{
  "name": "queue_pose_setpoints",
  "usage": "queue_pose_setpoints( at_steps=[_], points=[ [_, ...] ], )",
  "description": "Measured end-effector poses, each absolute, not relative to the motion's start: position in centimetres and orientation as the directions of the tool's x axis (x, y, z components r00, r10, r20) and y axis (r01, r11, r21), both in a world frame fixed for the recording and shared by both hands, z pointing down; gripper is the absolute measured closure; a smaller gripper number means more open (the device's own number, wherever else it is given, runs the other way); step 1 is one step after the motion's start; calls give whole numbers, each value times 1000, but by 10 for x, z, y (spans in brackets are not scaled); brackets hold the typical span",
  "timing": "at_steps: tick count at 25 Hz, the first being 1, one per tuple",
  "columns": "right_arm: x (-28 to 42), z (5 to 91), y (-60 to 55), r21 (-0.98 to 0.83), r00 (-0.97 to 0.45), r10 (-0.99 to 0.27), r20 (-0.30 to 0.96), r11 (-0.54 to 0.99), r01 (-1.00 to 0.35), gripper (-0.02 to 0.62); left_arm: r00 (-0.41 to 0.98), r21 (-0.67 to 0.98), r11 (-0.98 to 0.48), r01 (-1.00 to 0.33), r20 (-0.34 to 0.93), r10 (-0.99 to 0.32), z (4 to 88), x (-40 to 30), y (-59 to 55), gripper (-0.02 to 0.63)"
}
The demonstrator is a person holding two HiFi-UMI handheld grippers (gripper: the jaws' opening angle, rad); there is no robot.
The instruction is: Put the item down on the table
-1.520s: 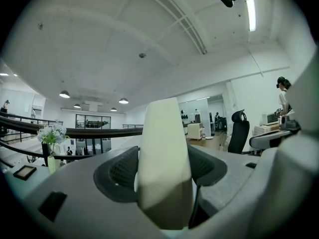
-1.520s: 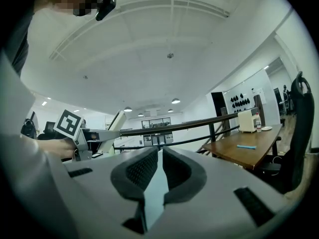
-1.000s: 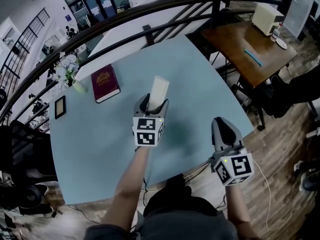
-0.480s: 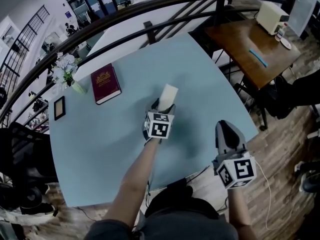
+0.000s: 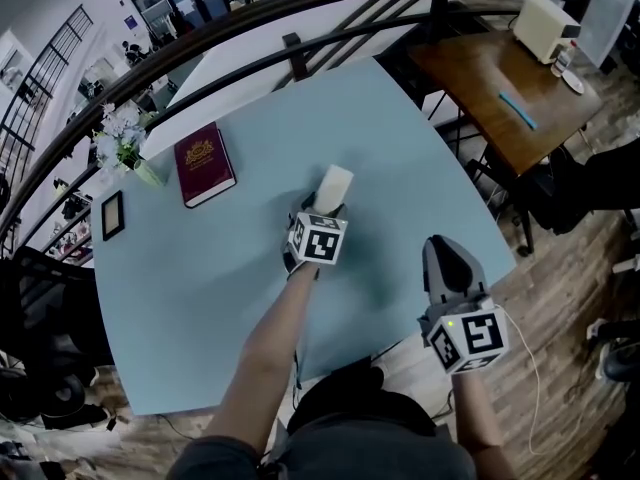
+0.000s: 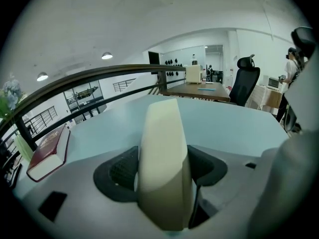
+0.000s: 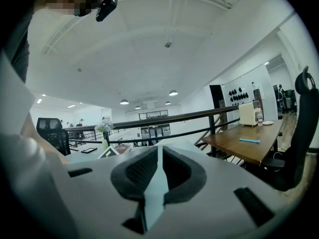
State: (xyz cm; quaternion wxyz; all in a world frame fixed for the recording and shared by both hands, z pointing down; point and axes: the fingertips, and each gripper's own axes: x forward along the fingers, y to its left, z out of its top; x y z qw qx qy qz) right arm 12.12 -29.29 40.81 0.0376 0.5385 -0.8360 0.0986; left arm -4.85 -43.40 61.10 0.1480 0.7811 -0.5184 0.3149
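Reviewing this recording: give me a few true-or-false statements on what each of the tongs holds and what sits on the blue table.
1. The left tongs grip a cream block. True.
2. The right tongs hold the red book. False: their jaws are together with nothing between them, and the book lies flat on the table.
3. The flowers stand close to the book, on the railing side of the table. True.
4. The cream block lies released on the table. False: it is clamped between the jaws of the left tongs.
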Motion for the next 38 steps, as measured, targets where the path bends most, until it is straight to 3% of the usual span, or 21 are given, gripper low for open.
queue_pose_setpoints(
  at_steps=[20,30,38],
  points=[
    [122,411,-300,-127,-425,-888,176,408,-904,575,268,-109,-465,-879,694,-668,625,-43,-441,342],
    [129,412,-300,-125,-419,-889,187,402,-907,575,309,-42,-500,-865,740,-598,640,-27,-431,304],
    [126,412,-297,-130,-423,-886,189,404,-905,575,329,-22,-483,-875,705,-628,628,-30,-432,301]
  ],
)
